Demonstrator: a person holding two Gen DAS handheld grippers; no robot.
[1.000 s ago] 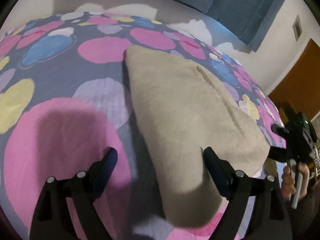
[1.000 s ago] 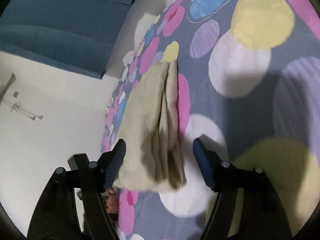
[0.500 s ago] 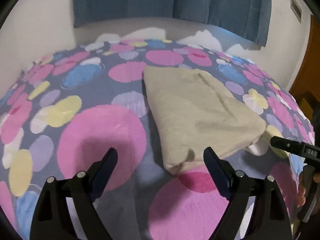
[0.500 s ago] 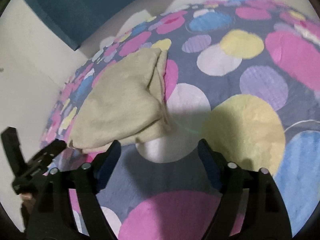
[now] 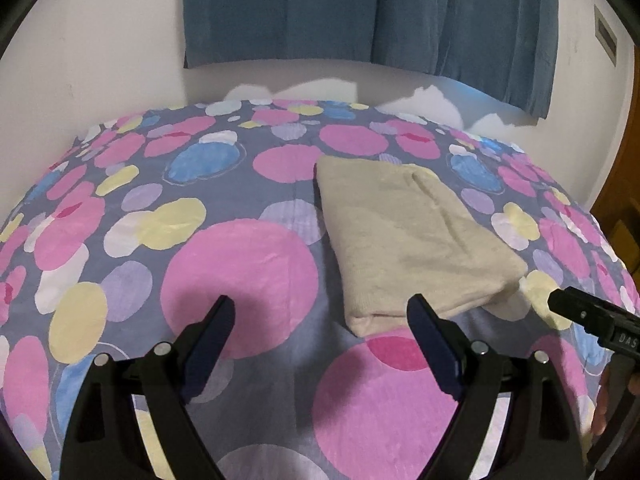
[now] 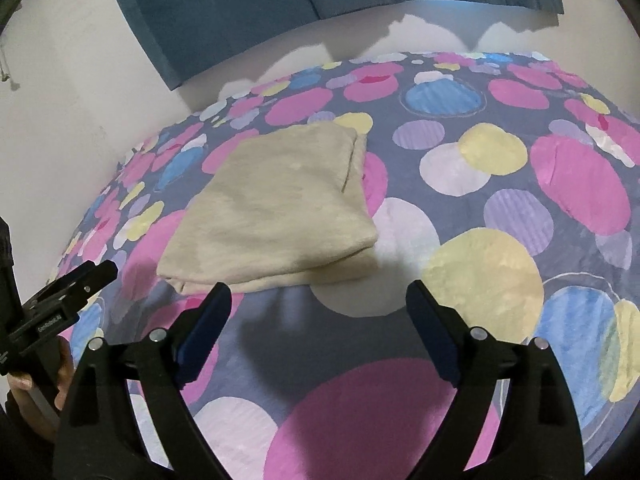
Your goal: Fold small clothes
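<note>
A beige garment (image 5: 404, 236) lies folded into a flat rectangle on the bed. It also shows in the right wrist view (image 6: 280, 208). My left gripper (image 5: 320, 320) is open and empty, held above the bedspread in front of the garment's near left corner. My right gripper (image 6: 318, 304) is open and empty, held above the bedspread in front of the garment's near edge. Neither gripper touches the cloth. The right gripper's tip shows at the right edge of the left wrist view (image 5: 592, 316), and the left gripper's tip shows at the left edge of the right wrist view (image 6: 68, 296).
The bed carries a grey bedspread (image 5: 240, 256) with pink, blue, yellow and lilac circles. A white wall (image 5: 100, 40) and a blue curtain (image 5: 360, 12) stand behind the bed. A brown door (image 5: 624, 200) is at the far right.
Both grippers have pulled back and risen away from the garment, which now lies farther off and flat on the bed. Both stay open.
</note>
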